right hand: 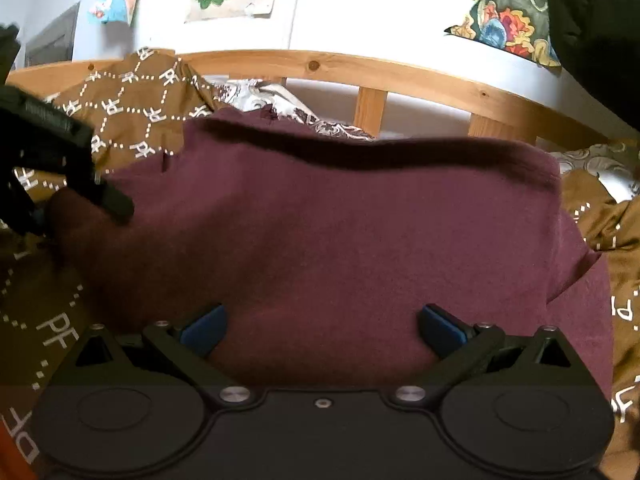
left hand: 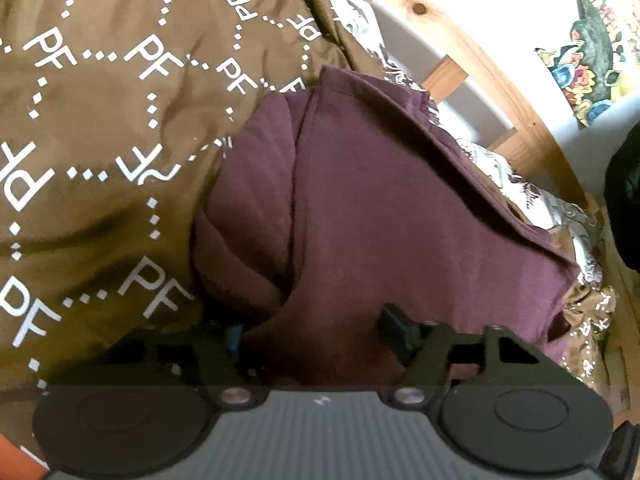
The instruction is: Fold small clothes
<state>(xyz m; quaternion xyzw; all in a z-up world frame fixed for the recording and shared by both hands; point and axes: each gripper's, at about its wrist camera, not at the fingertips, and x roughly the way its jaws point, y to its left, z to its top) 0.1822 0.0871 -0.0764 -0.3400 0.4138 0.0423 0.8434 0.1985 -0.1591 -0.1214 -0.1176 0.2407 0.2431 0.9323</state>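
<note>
1. A maroon knit garment (right hand: 340, 232), soft and partly folded, is lying on a brown quilted bedspread printed with white "PF" letters and dotted diamonds (left hand: 92, 128).
2. The garment is resting just in front of a curved pale wooden bed rail (right hand: 400, 76), with a band of white-and-brown patterned cloth (left hand: 516, 188) showing between the garment's far edge and the rail.
3. The right gripper (right hand: 322, 332) is hovering low over the near part of the garment, its blue-padded fingers (right hand: 206, 330) standing wide apart with only flat fabric between them.
4. The left gripper (left hand: 316, 332) is pressing into the garment's left end, on the side away from the rail; a bunched fold is sitting between its jaws, but one finger is buried under cloth, so whether it is pinching the fabric cannot be told.
5. In the right wrist view, that left gripper is appearing as a black finger touching the garment's left edge.
6. A colourful floral cushion (right hand: 504, 16) is leaning against the white wall (right hand: 360, 12) beyond the rail.
</note>
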